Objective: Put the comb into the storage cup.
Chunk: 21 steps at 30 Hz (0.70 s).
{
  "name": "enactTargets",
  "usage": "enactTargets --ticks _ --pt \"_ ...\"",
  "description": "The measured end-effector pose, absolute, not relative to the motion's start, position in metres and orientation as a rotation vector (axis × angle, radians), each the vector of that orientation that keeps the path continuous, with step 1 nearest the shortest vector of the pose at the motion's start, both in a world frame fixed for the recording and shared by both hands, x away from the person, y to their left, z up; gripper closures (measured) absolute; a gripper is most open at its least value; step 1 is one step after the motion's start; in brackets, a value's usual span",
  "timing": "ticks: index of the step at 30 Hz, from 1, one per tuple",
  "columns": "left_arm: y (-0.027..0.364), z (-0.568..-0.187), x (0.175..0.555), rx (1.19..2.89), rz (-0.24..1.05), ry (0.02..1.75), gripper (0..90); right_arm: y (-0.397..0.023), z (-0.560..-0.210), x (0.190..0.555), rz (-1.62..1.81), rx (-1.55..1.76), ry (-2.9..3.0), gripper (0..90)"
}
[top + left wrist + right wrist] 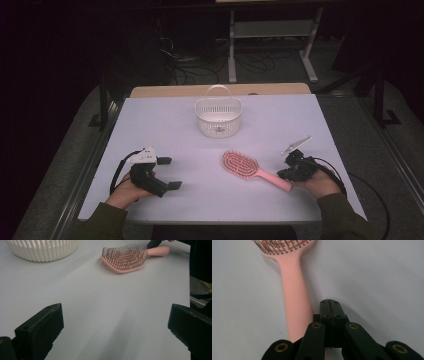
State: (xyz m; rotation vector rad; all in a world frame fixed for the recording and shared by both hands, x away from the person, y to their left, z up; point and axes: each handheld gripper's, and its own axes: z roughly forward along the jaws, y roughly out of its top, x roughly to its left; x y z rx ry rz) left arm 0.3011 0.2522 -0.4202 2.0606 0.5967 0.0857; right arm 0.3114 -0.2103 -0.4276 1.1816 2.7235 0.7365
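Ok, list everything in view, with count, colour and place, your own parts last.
basket: one, white, slotted walls, handle up, far middle of the table.
brush: one, pink, bristles up, right of centre, handle pointing toward the right gripper.
table: one, white top, wooden edge at the far side.
frame: one, white metal, on the floor beyond the table, cables beside it.
left gripper: one, black with a grey plate, near left of the table, jaws open, nothing between them.
right gripper: one, black with a grey plate, near right, jaws shut, right beside the brush handle, gripping nothing.
hands: two, green sleeves, at the near edge, one holding each gripper.
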Motion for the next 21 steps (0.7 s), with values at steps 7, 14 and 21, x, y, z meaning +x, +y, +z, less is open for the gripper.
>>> enactTargets --ticks 7,14,21 --pt "0.252 -0.420 0.301 2.061 0.086 0.597 0.0 -0.208 -0.427 0.302 0.744 1.173 2.737 89.0" --pt "0.252 -0.420 0.301 2.061 0.087 0.596 0.0 -0.213 -0.420 0.299 0.808 1.189 2.677 82.7" --pt "0.252 -0.420 0.301 2.062 0.090 0.596 0.0 -0.211 -0.406 0.297 1.003 1.159 2.561 62.3"
